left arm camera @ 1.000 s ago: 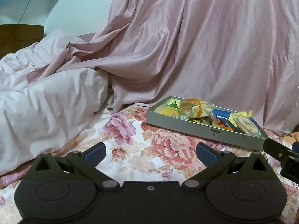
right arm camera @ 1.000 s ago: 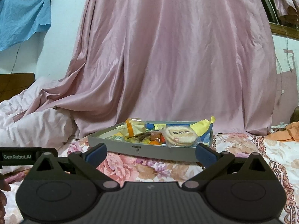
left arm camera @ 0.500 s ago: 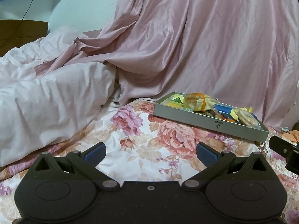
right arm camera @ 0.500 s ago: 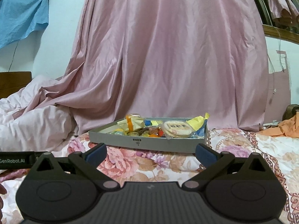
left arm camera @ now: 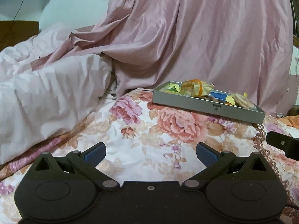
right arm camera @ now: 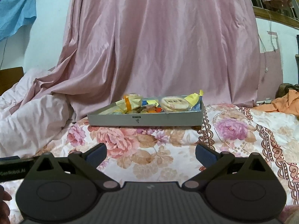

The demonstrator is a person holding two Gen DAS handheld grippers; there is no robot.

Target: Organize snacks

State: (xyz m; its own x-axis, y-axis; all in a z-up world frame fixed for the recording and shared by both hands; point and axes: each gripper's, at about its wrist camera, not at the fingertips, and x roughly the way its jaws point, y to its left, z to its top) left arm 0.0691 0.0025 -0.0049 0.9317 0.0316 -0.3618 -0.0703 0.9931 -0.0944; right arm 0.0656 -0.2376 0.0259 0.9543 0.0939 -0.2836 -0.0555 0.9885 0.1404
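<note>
While level, both tools (left arm camera: pixel 150 154) (right arm camera: pixel 151 153) gape, facing tray (right arm camera: pixel 145 119)

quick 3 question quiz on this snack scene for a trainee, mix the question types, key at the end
1. True or false: the left gripper is shut on a snack.
2. Multiple choice: the grey tray sits on (A) a wooden desk, (B) a floral bedspread, (C) a blue cloth.
3. Fill in: the round cracker pack lies toward the tray's ____ end in the right wrist view.

Key
1. False. Both it and the right gripper are open and empty.
2. B
3. right
</note>
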